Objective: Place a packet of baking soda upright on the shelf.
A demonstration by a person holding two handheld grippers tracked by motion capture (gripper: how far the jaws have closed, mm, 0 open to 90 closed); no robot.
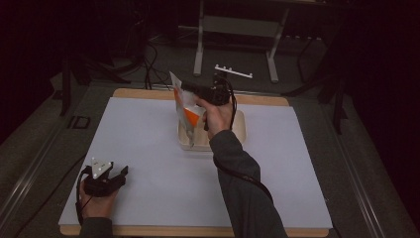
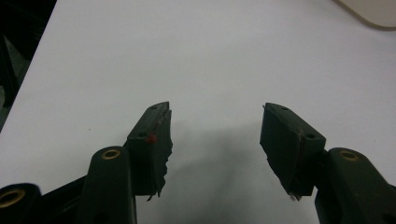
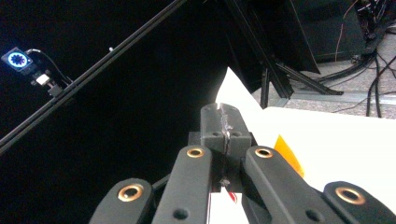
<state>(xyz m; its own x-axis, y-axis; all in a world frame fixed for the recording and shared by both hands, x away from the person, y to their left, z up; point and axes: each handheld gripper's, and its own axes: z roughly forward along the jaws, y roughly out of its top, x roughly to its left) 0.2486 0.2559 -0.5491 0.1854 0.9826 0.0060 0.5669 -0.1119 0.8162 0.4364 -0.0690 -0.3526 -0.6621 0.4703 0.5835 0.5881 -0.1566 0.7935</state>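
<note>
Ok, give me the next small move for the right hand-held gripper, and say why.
Probably lower it to set the packet into the tray. The right hand-held gripper is shut on the packet's top edge, holding it in the air above the tray's left side. The left hand-held gripper is open, near the table's front left corner, so it likely plays no part.

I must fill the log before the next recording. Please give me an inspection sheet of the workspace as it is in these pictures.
Surface: white sheet on a wooden board, bare apart from the tray.
Job's things: white and orange packet held up above a shallow cream tray.
Clutter: nothing seen on the sheet.
Grippers: right gripper shut on the packet's top edge; left gripper open, low at the near left corner, holding nothing.
Cables: black cable runs along the right sleeve; more cables on the floor behind.
Surroundings: dark room, grey metal stand beyond the table.
</note>
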